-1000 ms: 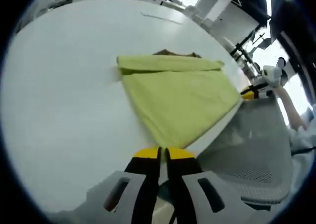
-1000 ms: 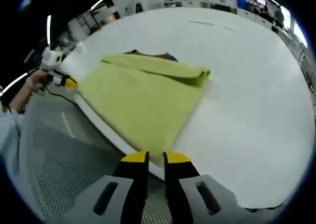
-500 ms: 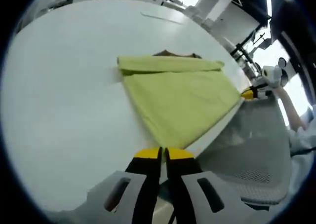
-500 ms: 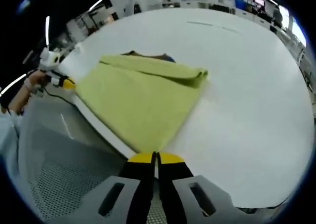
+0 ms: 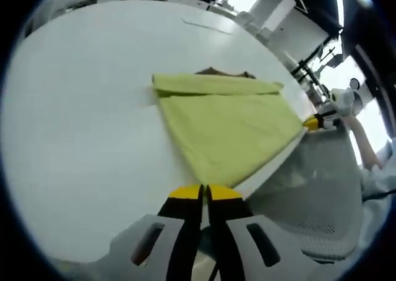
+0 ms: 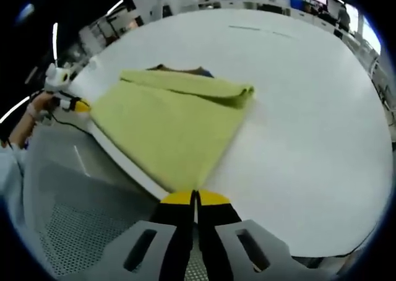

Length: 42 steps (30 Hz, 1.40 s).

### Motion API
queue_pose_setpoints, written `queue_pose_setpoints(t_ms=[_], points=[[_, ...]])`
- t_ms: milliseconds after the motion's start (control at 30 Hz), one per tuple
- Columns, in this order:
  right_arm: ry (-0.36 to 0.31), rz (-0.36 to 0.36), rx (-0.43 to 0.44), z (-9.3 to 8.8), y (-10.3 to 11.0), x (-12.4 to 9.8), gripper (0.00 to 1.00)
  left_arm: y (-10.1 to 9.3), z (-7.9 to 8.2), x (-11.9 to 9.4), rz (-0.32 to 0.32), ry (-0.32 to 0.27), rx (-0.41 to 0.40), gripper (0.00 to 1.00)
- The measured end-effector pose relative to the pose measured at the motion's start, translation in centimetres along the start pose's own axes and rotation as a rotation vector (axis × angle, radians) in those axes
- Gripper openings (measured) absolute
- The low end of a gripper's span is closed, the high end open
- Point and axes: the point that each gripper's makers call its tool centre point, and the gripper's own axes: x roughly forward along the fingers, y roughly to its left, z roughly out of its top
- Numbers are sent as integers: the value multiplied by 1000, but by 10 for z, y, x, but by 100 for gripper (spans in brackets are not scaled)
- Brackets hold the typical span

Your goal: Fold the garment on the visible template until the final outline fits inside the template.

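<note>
On white table [image 5: 74, 108], folded garment [image 5: 229, 123] hides brown template [image 5: 213, 72]; both tongs [image 5: 205, 193] [image 6: 194, 198] together.

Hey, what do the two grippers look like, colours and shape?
Both look alike. The left gripper and the right gripper each have two black fingers with yellow tips, set in a light grey body with slotted openings on either side.

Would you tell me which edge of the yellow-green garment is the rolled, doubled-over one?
It is the far edge of the garment, away from both grippers; it forms a thick fold, while the near edge at the table rim lies flat.
</note>
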Motion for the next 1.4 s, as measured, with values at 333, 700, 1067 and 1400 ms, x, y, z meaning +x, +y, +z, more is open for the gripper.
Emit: queue_pose_setpoints(t_ms=[333,700,1067,1400], points=[[10,-15,-6,-1,-2,-3,1,0,-9,0,-4,25,-10,0],[81,3,-34,-12,7,-9,1,-8,-24,-3,11,130,77,0],[182,9,-75,-28,11,-10,1,-12,-33,-5,20,216,138,0],[241,11,-95,-38,13,-9,1,-13,-42,-3,14,275,164,0]])
